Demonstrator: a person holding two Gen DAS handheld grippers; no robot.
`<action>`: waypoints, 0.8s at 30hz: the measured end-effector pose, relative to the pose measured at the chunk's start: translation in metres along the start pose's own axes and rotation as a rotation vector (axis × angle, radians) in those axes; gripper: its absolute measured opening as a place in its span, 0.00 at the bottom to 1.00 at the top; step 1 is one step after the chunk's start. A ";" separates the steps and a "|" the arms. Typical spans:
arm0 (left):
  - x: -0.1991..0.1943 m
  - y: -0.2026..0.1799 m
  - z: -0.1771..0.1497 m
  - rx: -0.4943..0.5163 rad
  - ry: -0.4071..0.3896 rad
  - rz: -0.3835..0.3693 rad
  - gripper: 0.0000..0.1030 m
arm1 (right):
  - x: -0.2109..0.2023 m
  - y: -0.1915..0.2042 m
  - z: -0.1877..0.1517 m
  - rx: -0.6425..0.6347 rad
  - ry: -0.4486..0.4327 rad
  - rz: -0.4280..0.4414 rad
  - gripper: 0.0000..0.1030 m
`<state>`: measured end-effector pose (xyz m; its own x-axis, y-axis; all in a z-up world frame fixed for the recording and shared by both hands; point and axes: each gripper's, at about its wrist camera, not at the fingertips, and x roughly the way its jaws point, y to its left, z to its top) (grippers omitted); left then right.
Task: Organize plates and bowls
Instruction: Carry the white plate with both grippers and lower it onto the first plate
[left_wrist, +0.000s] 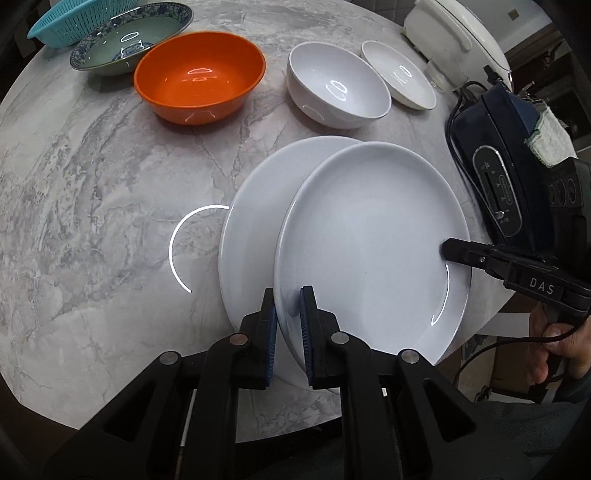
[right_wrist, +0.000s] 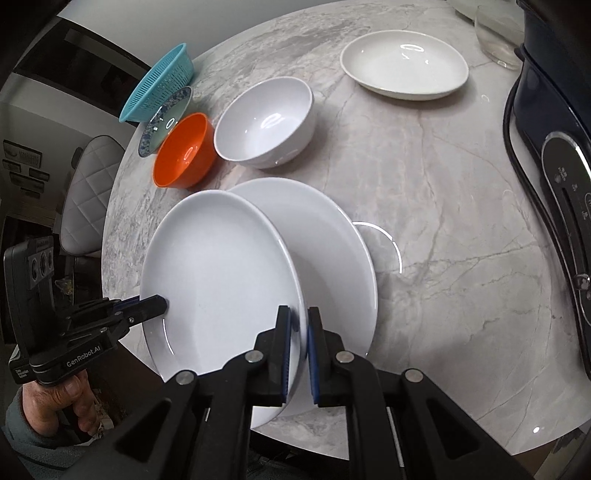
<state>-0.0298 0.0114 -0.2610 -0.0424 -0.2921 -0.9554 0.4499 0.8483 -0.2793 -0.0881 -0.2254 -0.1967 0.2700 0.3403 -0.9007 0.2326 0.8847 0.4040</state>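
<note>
upper plate (left_wrist: 369, 236) overlaps lower plate (left_wrist: 251, 229) (on table (left_wrist: 92, 192)) | bowls (left_wrist: 336, 85) behind

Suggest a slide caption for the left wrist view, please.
Both tools grip one white plate over another plate.

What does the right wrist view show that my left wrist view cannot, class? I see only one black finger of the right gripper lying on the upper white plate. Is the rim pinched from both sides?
Observer: Yes. The right gripper has a blue pad on each side of the upper plate rim, shut on it.
Operator: What holds my left gripper?
Observer: A hand with a sleeve at the wrist grips the handle of the left gripper.
Operator: Anything past the table edge by the colander?
Observer: A quilted grey chair stands beside the table, below the teal colander in the picture.
</note>
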 end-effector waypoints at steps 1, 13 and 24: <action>0.005 0.000 0.000 0.003 0.002 0.012 0.11 | 0.004 -0.003 0.000 -0.002 0.002 -0.001 0.10; 0.037 -0.011 -0.001 0.012 0.009 0.102 0.12 | 0.037 -0.013 0.004 -0.075 0.037 -0.029 0.11; 0.035 -0.010 -0.004 0.001 -0.011 0.152 0.14 | 0.038 0.000 0.001 -0.211 0.013 -0.109 0.14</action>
<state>-0.0398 -0.0052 -0.2917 0.0361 -0.1650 -0.9856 0.4516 0.8825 -0.1312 -0.0767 -0.2125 -0.2306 0.2418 0.2418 -0.9397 0.0588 0.9630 0.2629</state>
